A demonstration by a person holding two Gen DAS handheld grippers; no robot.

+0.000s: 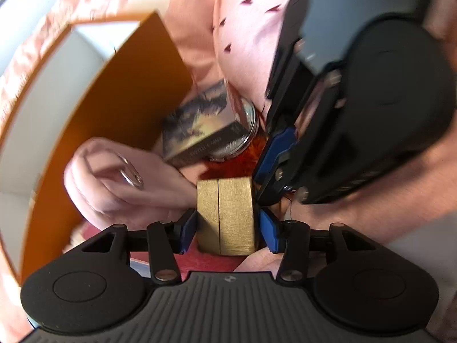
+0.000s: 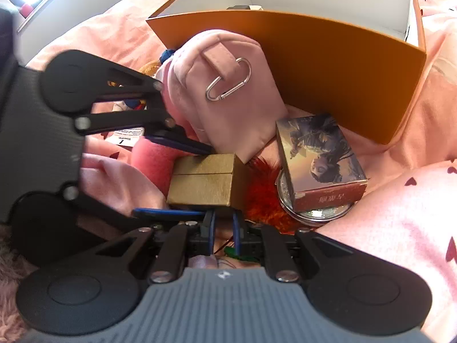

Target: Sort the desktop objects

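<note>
A small gold box [image 1: 227,214] sits between the blue pads of my left gripper [image 1: 228,230], which is shut on it. The gold box also shows in the right wrist view [image 2: 204,181], with the left gripper [image 2: 182,177] clamped around it from the left. My right gripper [image 2: 224,228] has its blue fingers close together just in front of the gold box; whether they pinch anything I cannot tell. It shows in the left wrist view [image 1: 271,177] at the box's right side. A pink pouch [image 2: 225,91] with a silver carabiner lies behind the gold box.
An orange box [image 2: 342,65] with a white inside stands open at the back. A picture card box [image 2: 320,160] rests on a round glass-lidded tin [image 2: 317,213]. Orange-red fluff [image 2: 262,194] lies beside the tin. Pink bedding with dark hearts [image 2: 400,223] surrounds everything.
</note>
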